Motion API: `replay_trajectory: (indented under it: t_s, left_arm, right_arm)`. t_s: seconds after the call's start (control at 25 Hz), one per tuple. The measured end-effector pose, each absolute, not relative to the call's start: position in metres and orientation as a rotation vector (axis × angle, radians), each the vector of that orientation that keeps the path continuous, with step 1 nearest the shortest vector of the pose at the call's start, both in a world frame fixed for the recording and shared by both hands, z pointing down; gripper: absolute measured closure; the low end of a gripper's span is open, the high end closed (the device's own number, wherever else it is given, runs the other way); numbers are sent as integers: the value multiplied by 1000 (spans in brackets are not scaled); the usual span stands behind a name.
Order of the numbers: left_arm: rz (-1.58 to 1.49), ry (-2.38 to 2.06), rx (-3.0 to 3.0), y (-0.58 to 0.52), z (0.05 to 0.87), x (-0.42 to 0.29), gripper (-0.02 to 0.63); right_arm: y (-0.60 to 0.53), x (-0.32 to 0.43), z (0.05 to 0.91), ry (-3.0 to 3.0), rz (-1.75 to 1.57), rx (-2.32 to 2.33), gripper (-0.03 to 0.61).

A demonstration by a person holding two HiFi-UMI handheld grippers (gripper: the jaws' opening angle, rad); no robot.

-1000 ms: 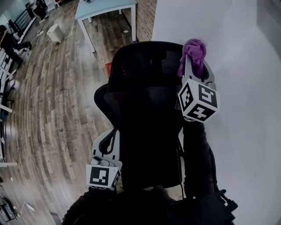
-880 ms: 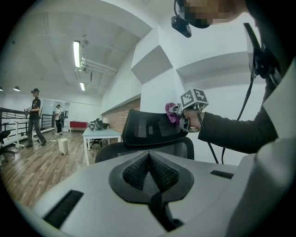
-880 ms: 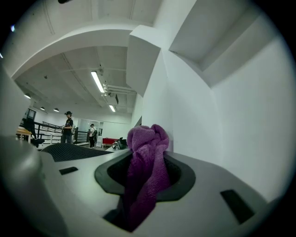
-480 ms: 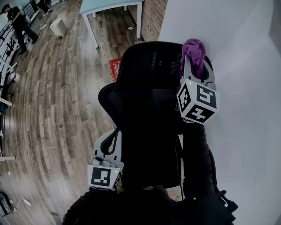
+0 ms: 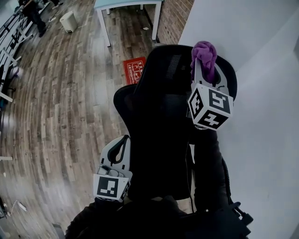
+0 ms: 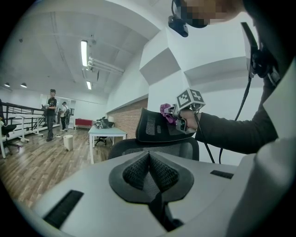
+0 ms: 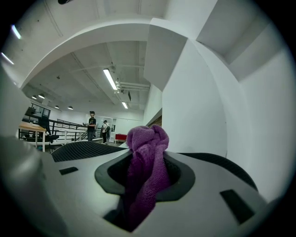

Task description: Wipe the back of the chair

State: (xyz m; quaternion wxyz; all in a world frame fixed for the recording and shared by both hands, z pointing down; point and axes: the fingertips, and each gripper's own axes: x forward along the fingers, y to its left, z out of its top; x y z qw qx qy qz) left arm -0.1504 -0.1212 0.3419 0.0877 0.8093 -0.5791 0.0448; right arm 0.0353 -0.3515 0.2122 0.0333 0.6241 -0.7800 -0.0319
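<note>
Right gripper [image 7: 144, 178]: jaws clamped on one purple cloth [image 7: 148, 141], bunched and standing proud of the tips. In the head view the cloth lies at the upper right edge of the headrest [image 5: 173, 65], about 1 o'clock on the chair [image 5: 159, 135]. Left gripper [image 6: 149, 173]: jaws together, nothing between them. It sits just beside the left edge of the chair back at 7 o'clock; contact cannot be determined. Assessment: wiping appears to be at the top of the chair. The black mesh shows no mark separating wiped from unwiped, so the broad backrest below is judged outstanding. Count: one chair, one cloth, two grippers. Beyond: one pale table [image 5: 126, 3] at 12 o'clock, one red item [image 5: 135, 70] on the wood floor [image 5: 60, 102], one white bin [image 5: 69, 21] at 11 o'clock, two people [image 7: 92, 124] far off.
</note>
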Motion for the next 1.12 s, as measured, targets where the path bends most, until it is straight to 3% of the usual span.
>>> replay_trajectory:
  t_s: [1.12]
  left_arm:
    - [72, -1890, 2290, -82, 334, -221, 604]
  right_arm:
    - [-327, -97, 202, -2632, -128, 1629, 462]
